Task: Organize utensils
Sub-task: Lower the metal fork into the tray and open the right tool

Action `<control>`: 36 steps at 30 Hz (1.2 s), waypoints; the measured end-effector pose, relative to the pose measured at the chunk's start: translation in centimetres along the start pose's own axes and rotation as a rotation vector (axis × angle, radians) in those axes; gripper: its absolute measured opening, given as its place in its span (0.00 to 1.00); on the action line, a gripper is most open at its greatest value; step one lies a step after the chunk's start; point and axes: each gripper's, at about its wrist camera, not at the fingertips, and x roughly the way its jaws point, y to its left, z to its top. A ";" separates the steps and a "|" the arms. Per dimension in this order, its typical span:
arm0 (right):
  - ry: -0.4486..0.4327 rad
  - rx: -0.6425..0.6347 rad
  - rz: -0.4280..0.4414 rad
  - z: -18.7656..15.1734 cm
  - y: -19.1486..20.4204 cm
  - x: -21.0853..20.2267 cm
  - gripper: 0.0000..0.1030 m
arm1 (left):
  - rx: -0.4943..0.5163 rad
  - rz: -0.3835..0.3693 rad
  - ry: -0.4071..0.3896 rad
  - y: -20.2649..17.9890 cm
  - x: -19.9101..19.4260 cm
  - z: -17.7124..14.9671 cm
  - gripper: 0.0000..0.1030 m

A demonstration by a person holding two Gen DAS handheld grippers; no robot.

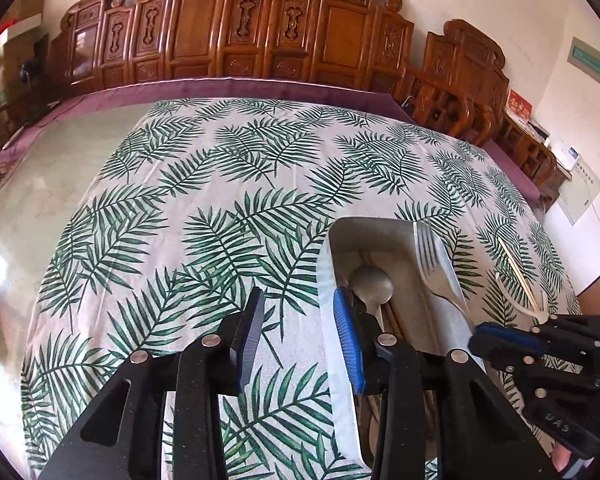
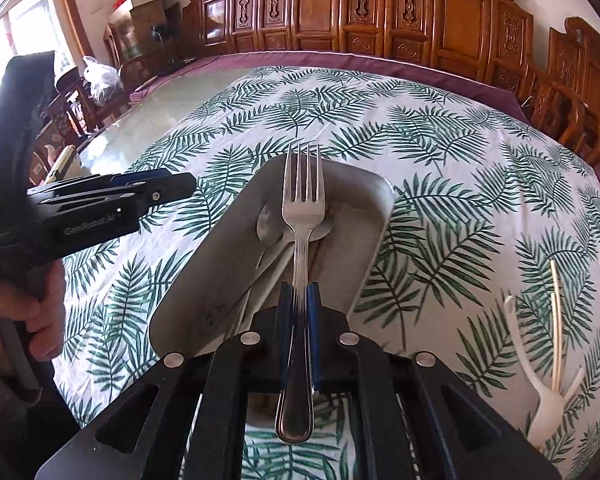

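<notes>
My right gripper [image 2: 300,292] is shut on a metal fork [image 2: 302,208] and holds it above the grey tray [image 2: 204,280], tines pointing away. The fork also shows in the left wrist view [image 1: 430,256] over the tray's [image 1: 328,280] right side. A metal spoon [image 1: 371,285] and wooden chopsticks lie in the tray. My left gripper [image 1: 300,336] is open and empty, its right finger over the tray's left rim. The right gripper appears at the right of the left view [image 1: 500,340].
A white fork-shaped holder [image 2: 548,400] with pale chopsticks [image 2: 556,320] lies on the leaf-print tablecloth to the right of the tray. Carved wooden chairs line the table's far side. A bare glass tabletop [image 1: 40,200] lies to the left.
</notes>
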 end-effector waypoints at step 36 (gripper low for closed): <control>0.030 0.075 0.071 -0.7 0.5 4.4 0.10 | 0.007 0.021 -0.021 0.2 -0.3 0.2 0.66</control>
